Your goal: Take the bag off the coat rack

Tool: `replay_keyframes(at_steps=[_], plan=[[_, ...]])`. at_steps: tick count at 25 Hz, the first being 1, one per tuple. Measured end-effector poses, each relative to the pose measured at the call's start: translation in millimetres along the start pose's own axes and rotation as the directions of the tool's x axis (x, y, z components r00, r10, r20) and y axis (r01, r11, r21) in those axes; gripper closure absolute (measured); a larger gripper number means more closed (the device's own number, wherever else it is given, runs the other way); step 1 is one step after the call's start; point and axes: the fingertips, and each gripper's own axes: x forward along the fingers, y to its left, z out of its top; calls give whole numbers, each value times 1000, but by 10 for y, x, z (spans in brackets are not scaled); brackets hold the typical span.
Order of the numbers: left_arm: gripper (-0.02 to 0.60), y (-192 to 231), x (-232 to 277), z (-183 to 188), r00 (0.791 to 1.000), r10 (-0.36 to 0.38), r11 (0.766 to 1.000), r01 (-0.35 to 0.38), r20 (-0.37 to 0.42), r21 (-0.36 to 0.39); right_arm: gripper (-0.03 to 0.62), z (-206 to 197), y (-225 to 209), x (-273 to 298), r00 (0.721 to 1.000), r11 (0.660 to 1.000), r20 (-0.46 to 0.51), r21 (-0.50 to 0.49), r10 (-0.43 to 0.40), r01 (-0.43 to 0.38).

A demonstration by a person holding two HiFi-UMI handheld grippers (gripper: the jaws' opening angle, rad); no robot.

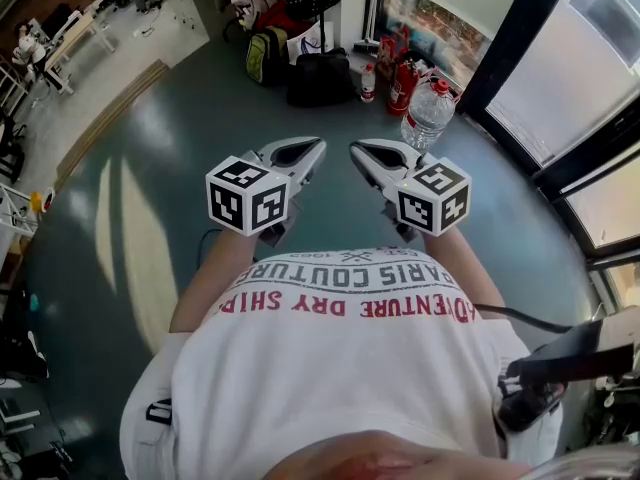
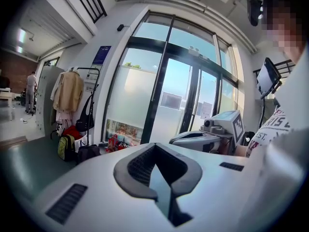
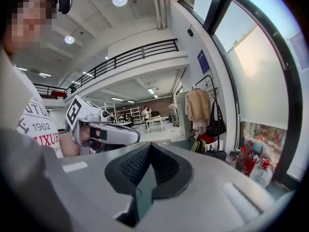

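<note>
Jaws on your left gripper (image 2: 155, 148) and right gripper (image 3: 148, 146): shut, empty; black bag (image 2: 85, 123) on coat rack (image 2: 90, 68), well ahead: approach, open wide, lift strap off hook.

Grippers: two – left gripper (image 1: 316, 148), right gripper (image 1: 354, 151)
Marker cubes: two – left cube (image 1: 247, 196), right cube (image 1: 433, 197)
Coat rack (image 3: 211, 79): one
Hanging bag (image 3: 215, 126), black, on rack: one
Beige coat (image 3: 198, 106) on rack: one
Bags on floor: three clear – green backpack (image 1: 262, 56), black floor bag (image 1: 320, 78), red bag (image 1: 283, 16)
Bottles: two – water bottle (image 1: 428, 113), small bottle (image 1: 368, 83)
Red extinguishers (image 1: 405, 83): count unclear
Far off: two – distant person (image 3: 146, 114), second person (image 3: 172, 111)
</note>
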Motion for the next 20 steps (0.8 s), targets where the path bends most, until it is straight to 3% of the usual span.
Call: replay_keyframes(at_steps=[12, 20], plan=[[580, -28, 178, -149, 1000, 6, 996, -6, -3, -90, 592, -186, -197, -166, 1000, 1000, -17, 24, 13, -13], [580, 325, 309, -221, 999, 24, 991, -29, -42, -129, 592, -333, -484, 69, 999, 997, -52, 75, -8, 12]])
